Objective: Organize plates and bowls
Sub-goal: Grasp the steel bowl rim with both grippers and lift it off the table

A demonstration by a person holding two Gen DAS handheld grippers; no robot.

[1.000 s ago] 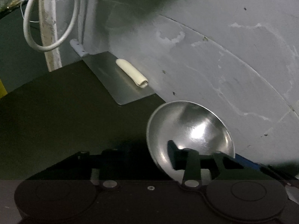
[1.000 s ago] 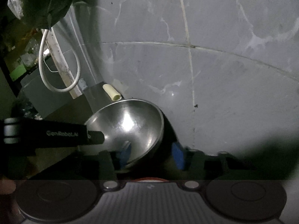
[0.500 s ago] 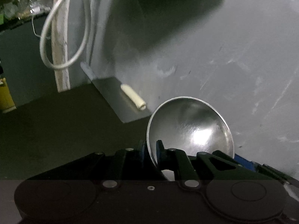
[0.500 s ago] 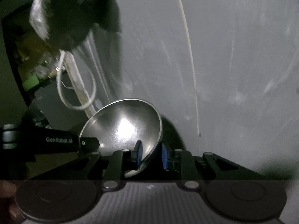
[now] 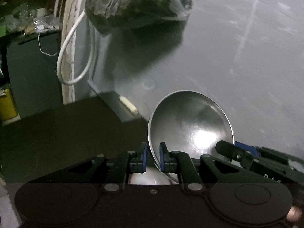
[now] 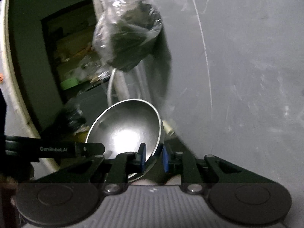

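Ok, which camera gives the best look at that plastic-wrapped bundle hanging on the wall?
The left wrist view: the plastic-wrapped bundle is closer and sharper there, its crinkled wrap and dark contents readable, though the frame's top edge cuts it off. The right wrist view shows the whole bundle, but blurred, above the steel bowl.

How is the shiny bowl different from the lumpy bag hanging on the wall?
The steel bowl is smooth, round and bright inside; the plastic bag is crinkled, lumpy and dark. The bowl is open and empty; the bag is wrapped around something dark. The bowl is pinched at its rim by the left gripper and right gripper; the bag hangs by the wall, untouched. Both catch the light.
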